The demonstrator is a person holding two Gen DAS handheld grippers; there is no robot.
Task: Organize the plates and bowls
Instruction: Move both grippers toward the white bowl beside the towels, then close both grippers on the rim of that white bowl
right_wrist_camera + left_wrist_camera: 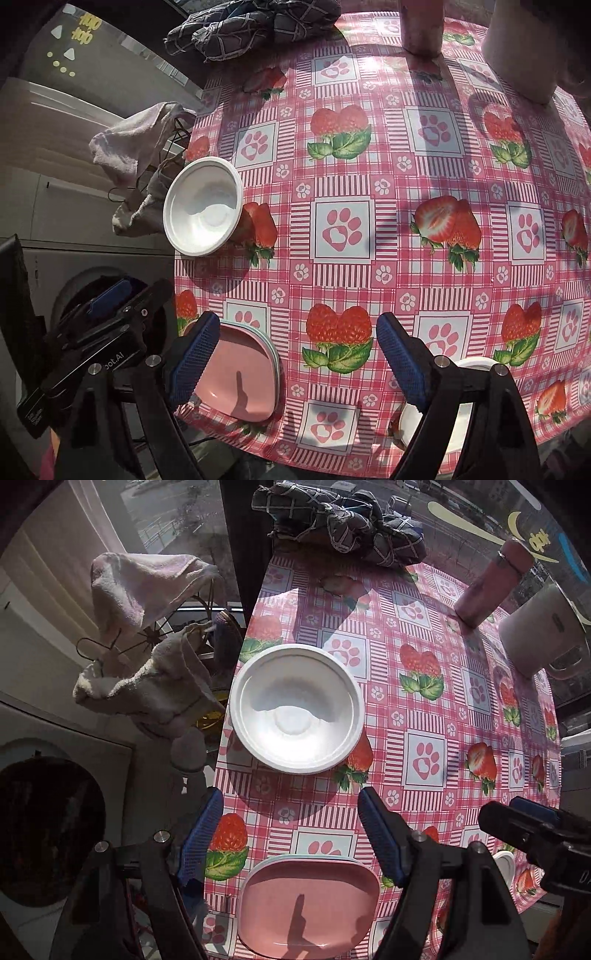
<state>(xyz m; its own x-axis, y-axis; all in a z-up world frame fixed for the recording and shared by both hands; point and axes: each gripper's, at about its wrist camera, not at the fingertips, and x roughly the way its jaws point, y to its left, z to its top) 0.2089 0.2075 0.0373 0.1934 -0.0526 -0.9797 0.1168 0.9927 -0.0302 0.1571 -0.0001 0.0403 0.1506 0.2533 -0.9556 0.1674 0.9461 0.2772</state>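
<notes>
Both grippers' fingers spread, empty. White bowl [295, 709] at surface [424, 716] left edge, beyond pink plate stack [308, 904]. Second bowl [439, 406] under right gripper [295, 354]: pinch rim squarely, lift straight. Left gripper [291, 834] hovers over plates.

The right claw [301, 354] hangs open and empty over the desk [369, 177]; a pink plate [240, 373] lies by its left finger, a white bowl [203, 206] farther off

"oot.AI" (start cut off) on the left gripper [110, 299]
</notes>
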